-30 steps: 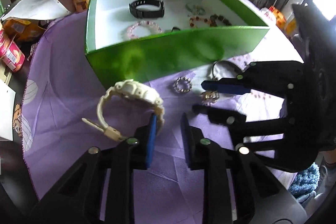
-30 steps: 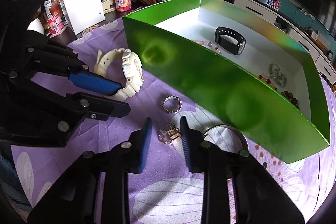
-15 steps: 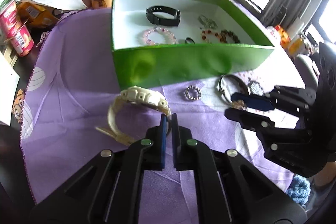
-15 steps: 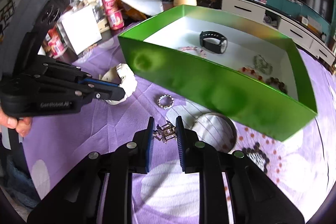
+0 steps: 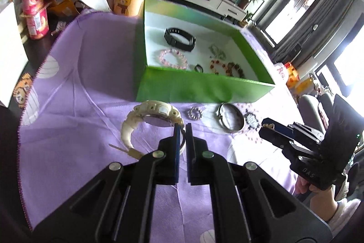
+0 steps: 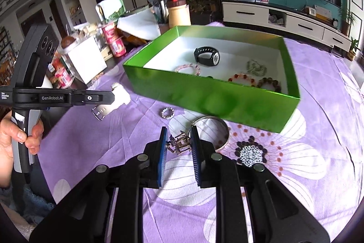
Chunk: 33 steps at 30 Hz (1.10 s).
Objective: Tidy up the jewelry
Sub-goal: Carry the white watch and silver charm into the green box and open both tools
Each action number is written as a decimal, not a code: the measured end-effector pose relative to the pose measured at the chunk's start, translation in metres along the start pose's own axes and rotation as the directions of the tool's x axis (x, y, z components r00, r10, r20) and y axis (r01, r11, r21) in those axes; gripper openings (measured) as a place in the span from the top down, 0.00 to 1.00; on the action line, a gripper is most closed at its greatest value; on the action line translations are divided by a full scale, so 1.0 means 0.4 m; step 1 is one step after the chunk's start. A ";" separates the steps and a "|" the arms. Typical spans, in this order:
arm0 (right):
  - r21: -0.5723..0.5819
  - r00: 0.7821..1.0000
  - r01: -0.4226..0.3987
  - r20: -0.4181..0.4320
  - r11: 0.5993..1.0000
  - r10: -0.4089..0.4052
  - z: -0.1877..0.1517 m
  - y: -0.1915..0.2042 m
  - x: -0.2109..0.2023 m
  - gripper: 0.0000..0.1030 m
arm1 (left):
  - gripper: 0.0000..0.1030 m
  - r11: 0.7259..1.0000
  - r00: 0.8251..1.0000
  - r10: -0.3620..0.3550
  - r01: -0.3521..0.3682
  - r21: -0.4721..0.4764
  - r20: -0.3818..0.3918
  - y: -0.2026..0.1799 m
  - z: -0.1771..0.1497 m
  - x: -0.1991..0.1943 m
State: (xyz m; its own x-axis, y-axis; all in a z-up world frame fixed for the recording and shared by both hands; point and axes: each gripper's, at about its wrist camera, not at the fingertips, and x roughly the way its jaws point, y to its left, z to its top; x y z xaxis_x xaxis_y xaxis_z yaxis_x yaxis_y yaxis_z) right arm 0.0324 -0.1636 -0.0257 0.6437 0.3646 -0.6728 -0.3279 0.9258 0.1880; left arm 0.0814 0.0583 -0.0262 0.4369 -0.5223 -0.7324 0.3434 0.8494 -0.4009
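Both of my tongs have closed and risen since a second ago, each now carrying a piece.

Left wrist view: my left gripper (image 5: 182,129) is pressed together on the strap of the cream watch (image 5: 150,120), which now tilts up off the purple cloth (image 5: 75,83) in front of the green box (image 5: 204,88). A beaded ring (image 5: 195,113) and a silver bangle (image 5: 229,117) lie on the cloth just before the box wall.

Right wrist view: my right gripper (image 6: 178,142) pinches a small metal clasp-like trinket (image 6: 179,144), lifted clear of the cloth. Inside the box sit a black watch (image 6: 207,56) and bead bracelets (image 6: 188,68).

I judge both pickups done; carrying them over the box wall comes next.
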 end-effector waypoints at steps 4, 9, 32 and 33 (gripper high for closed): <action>0.015 1.000 0.012 0.027 1.000 -0.012 0.006 -0.009 -0.024 0.80 | 0.96 1.000 0.999 -0.008 0.008 0.003 0.037 -0.010 0.017 -0.036; 0.020 0.997 0.025 0.070 0.999 -0.027 0.026 -0.015 -0.056 0.80 | 0.96 1.000 0.997 -0.010 0.008 0.024 0.076 -0.034 0.043 -0.071; 0.040 0.973 0.088 0.209 0.995 -0.095 0.204 -0.100 -0.098 0.80 | 0.96 0.995 0.990 -0.010 -0.004 0.100 0.141 -0.139 0.270 -0.010; 0.046 0.974 0.085 0.207 0.995 -0.093 0.212 -0.108 -0.092 0.80 | 0.96 0.995 0.991 -0.009 -0.005 0.099 0.137 -0.139 0.281 0.005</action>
State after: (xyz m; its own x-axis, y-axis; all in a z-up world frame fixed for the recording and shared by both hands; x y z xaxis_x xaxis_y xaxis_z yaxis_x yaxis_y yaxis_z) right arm 0.0814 -0.2087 0.0515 0.8005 0.2900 -0.5245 -0.2397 0.9570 0.1633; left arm 0.1567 0.0016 0.0565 0.5435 -0.5351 -0.6467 0.4220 0.8402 -0.3405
